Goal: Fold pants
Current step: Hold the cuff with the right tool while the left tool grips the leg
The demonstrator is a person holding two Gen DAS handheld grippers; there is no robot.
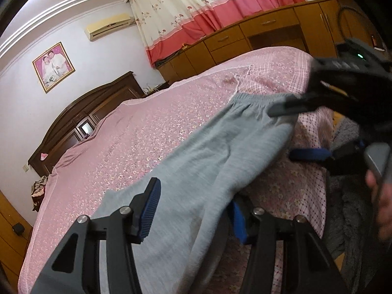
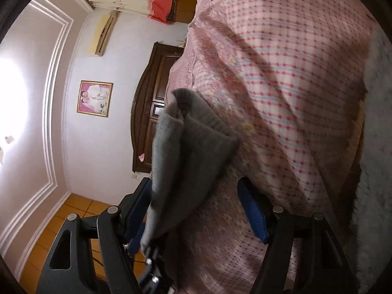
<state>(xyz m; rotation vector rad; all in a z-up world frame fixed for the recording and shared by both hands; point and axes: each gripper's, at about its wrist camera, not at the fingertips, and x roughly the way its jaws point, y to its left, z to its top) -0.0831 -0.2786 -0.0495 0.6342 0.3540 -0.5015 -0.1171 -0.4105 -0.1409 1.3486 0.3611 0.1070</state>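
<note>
Grey pants (image 1: 208, 152) stretch across the near corner of the pink floral bedspread (image 1: 137, 132). In the left wrist view my left gripper (image 1: 193, 193) is shut on a bunched part of one leg, which fills the gap between its blue pads and is lifted off the bed. The elastic waistband lies further away. My right gripper (image 1: 284, 132) straddles the waistband corner from the right. In the right wrist view the pants (image 2: 191, 152) rest against one pad of the right gripper (image 2: 196, 191). The other pad (image 2: 252, 215) stands clear, so its jaws are open around the cloth.
The bed's checked side (image 2: 294, 85) drops to a grey fluffy rug (image 1: 348, 196). A dark wooden headboard (image 1: 80, 120) stands on the far left, wooden drawers (image 1: 232, 39) and curtains behind the bed. A hand (image 1: 382, 203) holds the right gripper's handle.
</note>
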